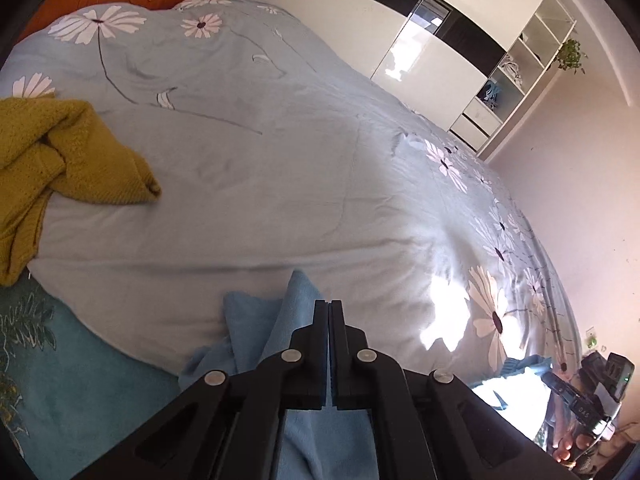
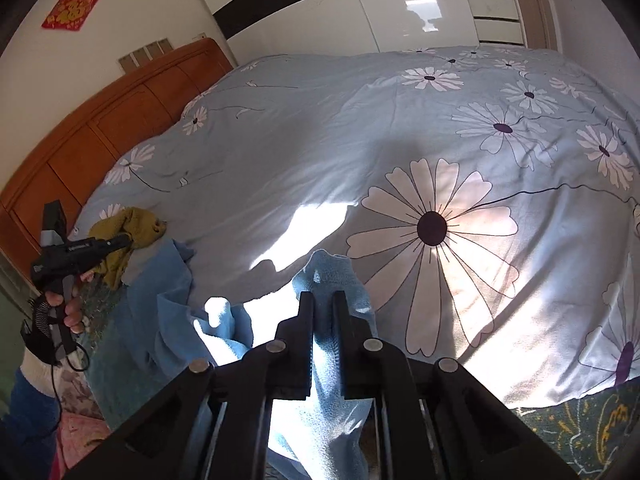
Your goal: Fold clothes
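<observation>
On the floral duvet [image 2: 280, 168]: 1 blue garment [image 2: 332, 280], pinched by left gripper [image 1: 329, 304] and right gripper [image 2: 323, 296], seemingly for spreading

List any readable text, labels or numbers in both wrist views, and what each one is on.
"045": appears to read so, on the side of the right gripper as seen from the left wrist; small, uncertain.
White lettering on the barrel of the left gripper, seen from the right wrist: too blurred to read.
Gold character on the red wall decoration: too small to read.
No print visible on the blue garment, mustard sweater or floral duvet.
</observation>
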`<state>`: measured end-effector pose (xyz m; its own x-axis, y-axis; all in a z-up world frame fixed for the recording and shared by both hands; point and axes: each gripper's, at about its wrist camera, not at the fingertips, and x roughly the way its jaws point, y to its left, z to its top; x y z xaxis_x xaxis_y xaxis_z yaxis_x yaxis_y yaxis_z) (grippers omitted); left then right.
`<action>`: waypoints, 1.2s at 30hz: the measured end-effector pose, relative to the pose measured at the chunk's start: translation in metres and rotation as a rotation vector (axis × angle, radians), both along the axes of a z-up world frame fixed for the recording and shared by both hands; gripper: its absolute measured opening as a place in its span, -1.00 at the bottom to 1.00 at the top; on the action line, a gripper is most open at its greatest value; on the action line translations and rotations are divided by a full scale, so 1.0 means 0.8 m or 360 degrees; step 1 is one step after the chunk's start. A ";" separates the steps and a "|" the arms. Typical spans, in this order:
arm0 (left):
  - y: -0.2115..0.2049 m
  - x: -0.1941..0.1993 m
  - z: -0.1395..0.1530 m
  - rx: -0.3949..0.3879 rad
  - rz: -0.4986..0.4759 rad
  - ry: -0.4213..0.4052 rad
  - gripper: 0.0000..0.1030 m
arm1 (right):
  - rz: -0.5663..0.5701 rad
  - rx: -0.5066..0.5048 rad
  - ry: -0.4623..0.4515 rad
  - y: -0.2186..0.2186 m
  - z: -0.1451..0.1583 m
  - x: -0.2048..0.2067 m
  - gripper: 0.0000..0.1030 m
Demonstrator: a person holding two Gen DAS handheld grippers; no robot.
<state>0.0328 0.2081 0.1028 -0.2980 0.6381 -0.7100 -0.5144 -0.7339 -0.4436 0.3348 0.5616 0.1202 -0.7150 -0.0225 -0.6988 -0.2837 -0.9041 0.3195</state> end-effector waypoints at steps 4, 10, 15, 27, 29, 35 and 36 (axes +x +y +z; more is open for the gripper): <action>-0.019 0.032 -0.031 0.0032 -0.0086 -0.0151 -0.97 | 0.0014 0.0169 -0.0049 -0.018 -0.013 0.034 -0.69; -0.014 0.049 -0.065 0.0015 -0.0113 -0.0257 -0.94 | -0.0018 0.0255 -0.0091 -0.038 -0.018 0.106 -0.30; -0.010 0.045 -0.090 -0.0058 -0.0041 -0.0310 -0.87 | -0.0056 0.0211 -0.0132 -0.047 -0.032 0.152 -0.29; -0.061 0.054 -0.107 0.0116 0.0065 -0.0467 -0.43 | -0.0129 0.0012 -0.0181 -0.050 -0.080 0.193 0.02; -0.065 0.057 -0.108 0.0130 0.0092 -0.0461 -0.23 | -0.0134 0.0002 -0.0180 -0.053 -0.083 0.193 0.03; -0.061 0.058 -0.115 0.0203 0.0125 -0.0519 -0.13 | -0.0110 0.0002 -0.0177 -0.060 -0.086 0.194 0.03; -0.054 0.059 -0.110 0.0206 0.0108 -0.0491 -0.13 | -0.0112 0.0009 -0.0189 -0.060 -0.088 0.193 0.03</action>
<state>0.0802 0.1653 0.0146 -0.1262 0.7151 -0.6876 -0.2933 -0.6890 -0.6627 0.4889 0.5137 0.0500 -0.6271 0.0287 -0.7784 -0.3818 -0.8823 0.2751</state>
